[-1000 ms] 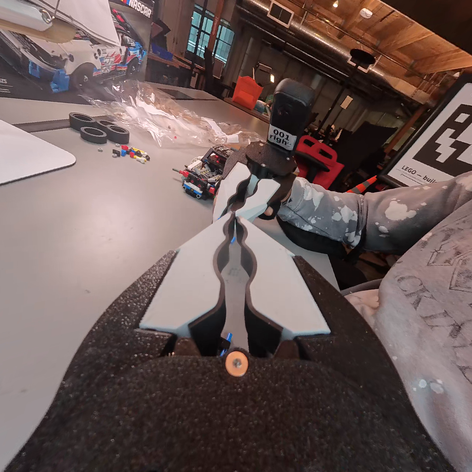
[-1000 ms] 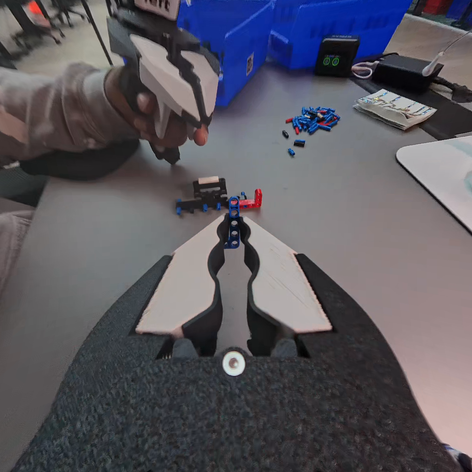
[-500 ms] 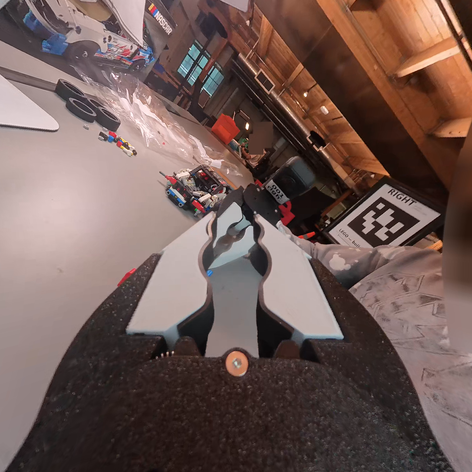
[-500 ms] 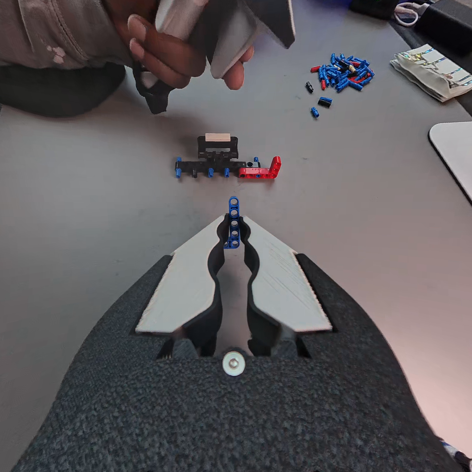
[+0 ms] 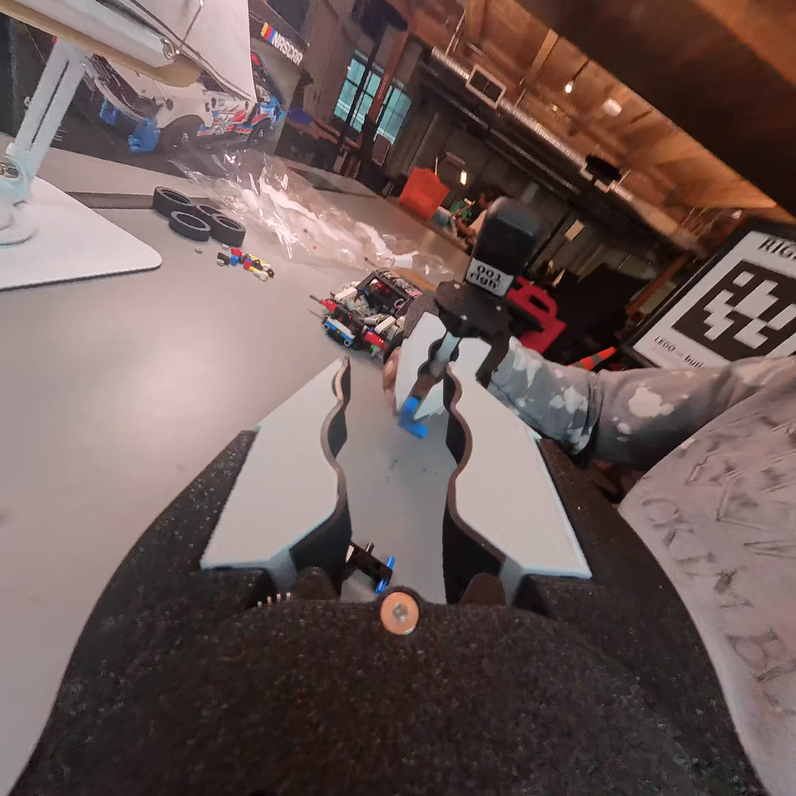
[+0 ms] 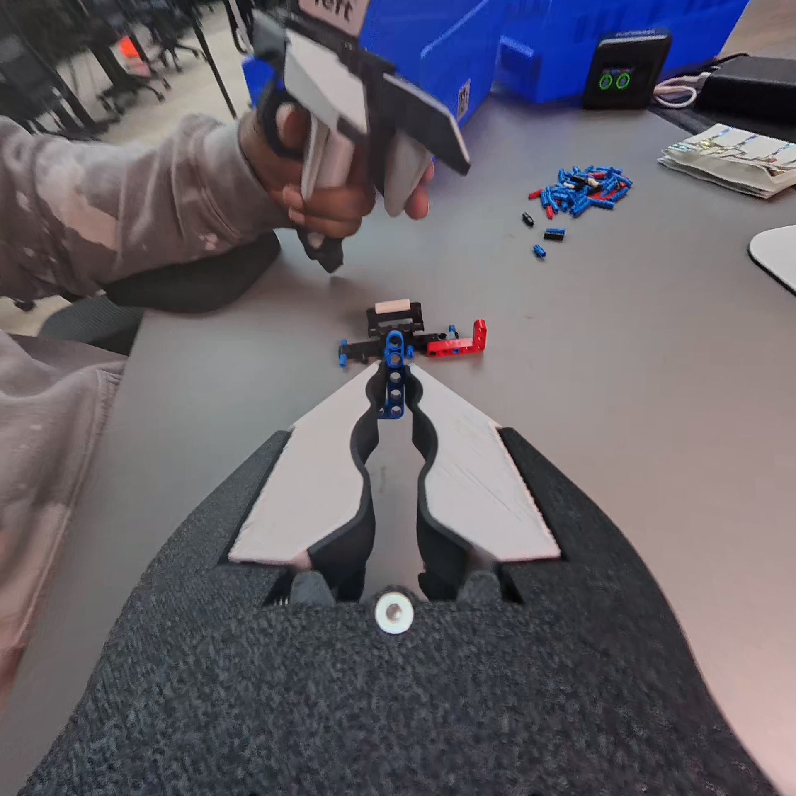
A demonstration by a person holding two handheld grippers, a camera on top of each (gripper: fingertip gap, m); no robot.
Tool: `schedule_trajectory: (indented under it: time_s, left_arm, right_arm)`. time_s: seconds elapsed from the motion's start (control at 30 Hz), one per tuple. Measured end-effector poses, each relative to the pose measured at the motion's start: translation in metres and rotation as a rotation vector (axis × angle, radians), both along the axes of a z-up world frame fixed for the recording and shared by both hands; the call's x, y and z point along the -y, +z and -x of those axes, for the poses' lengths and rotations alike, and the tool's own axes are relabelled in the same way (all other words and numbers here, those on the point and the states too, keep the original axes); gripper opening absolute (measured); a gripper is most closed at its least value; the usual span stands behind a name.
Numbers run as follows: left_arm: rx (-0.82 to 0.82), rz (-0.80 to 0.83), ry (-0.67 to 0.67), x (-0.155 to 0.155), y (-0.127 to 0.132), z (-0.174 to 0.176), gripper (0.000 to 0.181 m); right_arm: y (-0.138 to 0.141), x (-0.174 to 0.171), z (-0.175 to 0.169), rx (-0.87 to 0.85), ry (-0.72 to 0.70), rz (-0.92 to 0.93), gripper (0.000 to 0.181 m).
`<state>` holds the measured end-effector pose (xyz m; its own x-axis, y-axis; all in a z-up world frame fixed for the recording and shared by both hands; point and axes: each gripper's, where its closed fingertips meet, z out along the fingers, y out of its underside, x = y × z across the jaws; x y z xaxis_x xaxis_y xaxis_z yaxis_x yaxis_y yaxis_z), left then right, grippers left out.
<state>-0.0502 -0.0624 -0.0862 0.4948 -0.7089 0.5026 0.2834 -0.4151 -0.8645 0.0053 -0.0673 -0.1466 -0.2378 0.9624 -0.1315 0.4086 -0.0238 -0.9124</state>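
Now, right gripper [image 6: 394,370]: fingers pinch a blue plastic beam with holes [image 6: 394,374] above the grey table [image 6: 603,387].
Left gripper [image 5: 394,379]: fingers wide apart, holding nothing.

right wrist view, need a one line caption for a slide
Right gripper clamps a blue holed beam above a small black-and-red brick assembly on the grey table.

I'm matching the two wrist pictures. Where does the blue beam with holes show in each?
Left wrist view: blue beam just above centre, in the far right tongs, between this view's open fingers.
Right wrist view: blue beam at centre, clamped in the right tongs.
Shared landmark: black and blue brick assembly, at the left view's lower centre.
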Motion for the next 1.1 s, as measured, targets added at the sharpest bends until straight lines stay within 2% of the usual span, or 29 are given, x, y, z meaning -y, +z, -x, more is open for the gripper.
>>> schedule_trajectory:
  time_s: [0.03, 0.27, 0.43, 0.67, 0.73, 0.97, 1.03, 1.1]
  left_arm:
    - [-0.047, -0.013, -0.008, 0.002, -0.003, -0.004, 0.040]
    - [-0.280, -0.166, -0.135, 0.026, -0.016, -0.047, 0.029]
    - [-0.332, -0.288, -0.180, 0.040, -0.012, -0.069, 0.023]
    - [-0.319, -0.383, -0.268, 0.062, -0.001, -0.080, 0.007]
    - [-0.326, -0.400, -0.274, 0.065, 0.001, -0.082, 0.013]
    - [-0.333, -0.424, -0.381, 0.084, -0.002, -0.093, 0.014]
    - [-0.328, -0.416, -0.378, 0.083, -0.003, -0.094, 0.023]
    - [-0.320, -0.413, -0.403, 0.086, -0.004, -0.097, 0.019]
  right_arm:
    - [0.007, 0.003, 0.000, -0.036, 0.015, 0.062, 0.007]
    - [0.051, 0.027, -0.008, -0.175, 0.203, 0.550, 0.007]
    - [0.054, 0.044, -0.015, -0.105, 0.339, 0.796, 0.007]
    - [0.052, 0.068, -0.018, -0.045, 0.439, 0.820, 0.009]
    - [0.053, 0.071, -0.020, -0.047, 0.457, 0.814, 0.007]
    - [0.050, 0.090, -0.030, 0.001, 0.551, 0.769, 0.007]
    - [0.051, 0.093, -0.033, 0.001, 0.572, 0.760, 0.007]
    - [0.050, 0.096, -0.034, 0.004, 0.589, 0.756, 0.007]
